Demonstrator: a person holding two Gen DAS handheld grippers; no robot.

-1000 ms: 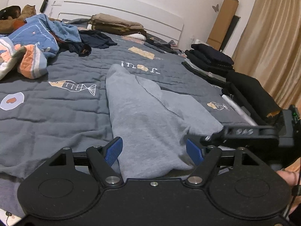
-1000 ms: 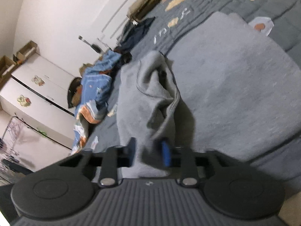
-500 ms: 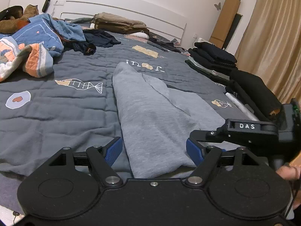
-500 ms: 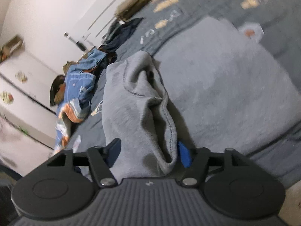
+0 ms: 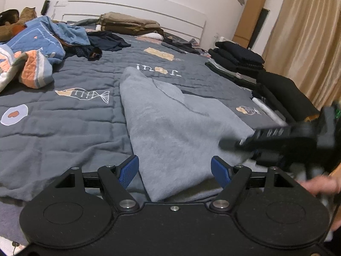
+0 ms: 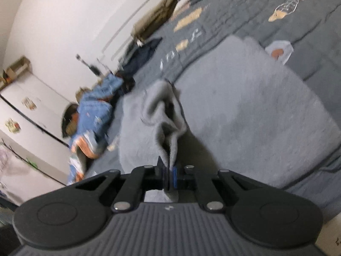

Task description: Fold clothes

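Grey sweatshirt (image 5: 170,123) lies on the bed (image 5: 64,111), one side doubled lengthwise over the body, its near hem between our spread left claw (image 5: 174,170), which holds nothing. Our right claw (image 6: 169,176) is pinched shut on a bunched fold of it at the right edge. We judge a fold is under way; next that gripped part wants carrying across and laying flat. The fabric looks soft, thick, slightly rumpled.

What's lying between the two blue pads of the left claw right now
In the left wrist view, the near end of the grey garment lies between the open left claw's pads, touching neither. Beneath it is the dark grey quilt.
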